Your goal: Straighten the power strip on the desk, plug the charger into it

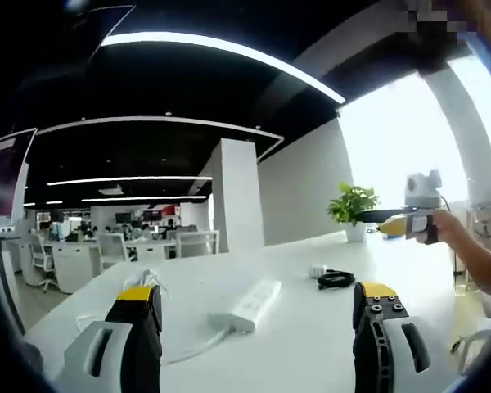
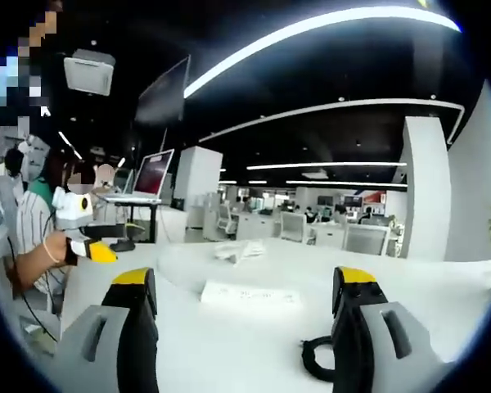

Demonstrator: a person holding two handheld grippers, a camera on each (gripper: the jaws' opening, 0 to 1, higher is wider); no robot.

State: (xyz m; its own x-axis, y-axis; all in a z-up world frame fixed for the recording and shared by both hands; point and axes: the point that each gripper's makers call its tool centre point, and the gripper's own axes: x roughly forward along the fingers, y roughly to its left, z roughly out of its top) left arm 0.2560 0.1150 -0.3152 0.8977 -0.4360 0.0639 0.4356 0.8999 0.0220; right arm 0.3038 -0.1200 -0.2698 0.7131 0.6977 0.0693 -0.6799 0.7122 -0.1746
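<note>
A white power strip (image 1: pixel 250 304) lies at an angle on the white desk (image 1: pixel 311 344), its cord trailing toward the near left. Just beyond it sits the charger (image 1: pixel 318 269) with a coiled black cable (image 1: pixel 336 280). My left gripper (image 1: pixel 258 307) is open above the near desk edge, its jaws framing the strip without touching it. My right gripper (image 1: pixel 397 223) hangs over the far right of the desk in a hand. In the right gripper view, my right gripper (image 2: pixel 245 286) is open, the power strip (image 2: pixel 250 295) lies ahead and the black cable (image 2: pixel 315 360) is near the right jaw. The left gripper (image 2: pixel 94 250) hangs at left.
A potted plant (image 1: pixel 352 205) stands at the desk's far edge. A bundle of white cord (image 2: pixel 237 250) lies beyond the strip. A monitor on a stand (image 2: pixel 151 176) and rows of office desks and chairs (image 1: pixel 123 250) fill the background. A person in a striped top (image 2: pixel 29 229) stands at left.
</note>
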